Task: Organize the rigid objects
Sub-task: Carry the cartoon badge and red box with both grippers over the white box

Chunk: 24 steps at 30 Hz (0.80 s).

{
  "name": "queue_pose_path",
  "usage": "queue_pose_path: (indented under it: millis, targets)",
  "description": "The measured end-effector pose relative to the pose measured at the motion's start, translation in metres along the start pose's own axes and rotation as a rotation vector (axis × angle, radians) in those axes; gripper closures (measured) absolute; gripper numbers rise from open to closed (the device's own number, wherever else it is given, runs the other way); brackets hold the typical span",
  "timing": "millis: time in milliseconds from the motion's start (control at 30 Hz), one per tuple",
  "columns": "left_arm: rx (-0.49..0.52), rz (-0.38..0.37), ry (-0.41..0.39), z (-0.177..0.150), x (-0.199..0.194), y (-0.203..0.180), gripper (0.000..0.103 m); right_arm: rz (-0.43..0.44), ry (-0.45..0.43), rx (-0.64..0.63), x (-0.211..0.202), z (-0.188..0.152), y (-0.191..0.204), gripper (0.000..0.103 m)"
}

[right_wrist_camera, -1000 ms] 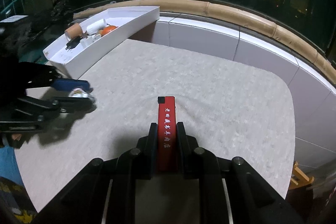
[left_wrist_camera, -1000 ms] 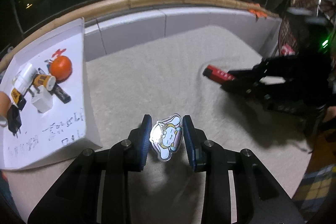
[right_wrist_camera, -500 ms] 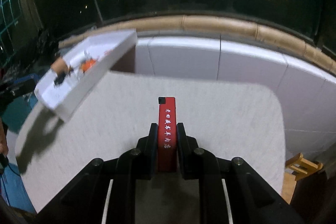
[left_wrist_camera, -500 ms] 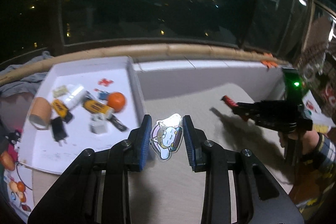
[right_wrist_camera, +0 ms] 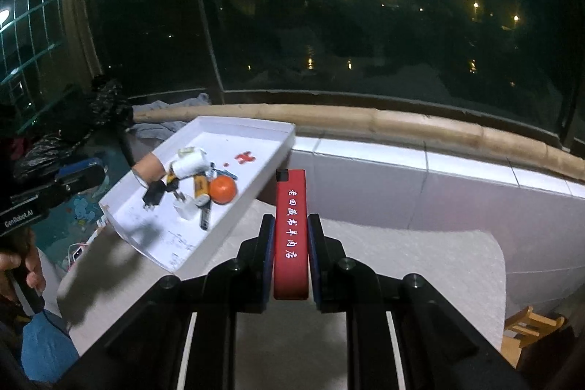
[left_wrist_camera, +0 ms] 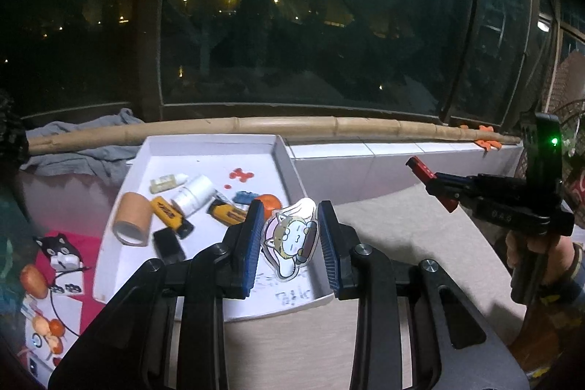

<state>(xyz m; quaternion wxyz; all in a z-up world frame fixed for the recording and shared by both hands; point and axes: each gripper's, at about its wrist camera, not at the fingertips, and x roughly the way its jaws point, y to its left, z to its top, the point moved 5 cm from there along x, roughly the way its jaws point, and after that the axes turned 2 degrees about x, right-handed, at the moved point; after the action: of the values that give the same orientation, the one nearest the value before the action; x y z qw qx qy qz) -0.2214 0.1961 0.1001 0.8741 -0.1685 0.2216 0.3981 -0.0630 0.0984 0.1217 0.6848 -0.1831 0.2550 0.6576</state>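
My left gripper (left_wrist_camera: 290, 225) is shut on a flat cartoon cat charm (left_wrist_camera: 290, 240), held tilted in the air over the near right part of the white tray (left_wrist_camera: 204, 148). The tray holds a cardboard tube (left_wrist_camera: 131, 222), a white bottle (left_wrist_camera: 193, 194), yellow cylinders, a black plug and an orange ball (right_wrist_camera: 223, 189). My right gripper (right_wrist_camera: 290, 233) is shut on a red bar lighter (right_wrist_camera: 290, 207) with white characters, lifted above the beige mat (right_wrist_camera: 420, 265), to the right of the tray (right_wrist_camera: 256, 130). In the left wrist view the right gripper (left_wrist_camera: 438, 187) hovers at the right with the lighter's tip (left_wrist_camera: 420, 167) sticking out.
A bamboo rail (left_wrist_camera: 329, 127) and a white tiled ledge (right_wrist_camera: 438, 178) run behind the mat, under dark windows. A grey cloth (left_wrist_camera: 84, 145) lies behind the tray. Toys on a red sheet (left_wrist_camera: 55, 254) sit left of it. A wooden stool (right_wrist_camera: 530, 328) stands low right.
Both grippers have risen off the mat with their objects. The left one has swung left, so the tray now lies straight ahead of it. The right one has lifted the lighter clear of the mat.
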Motion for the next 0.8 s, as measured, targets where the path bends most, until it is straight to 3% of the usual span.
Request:
queue_pose_path:
  millis: [800]
  targets:
    - [-0.039, -0.001, 0.0, 0.012, 0.0, 0.086, 0.074, -0.002, -0.012, -0.11, 0.035, 0.04, 0.102, 0.088]
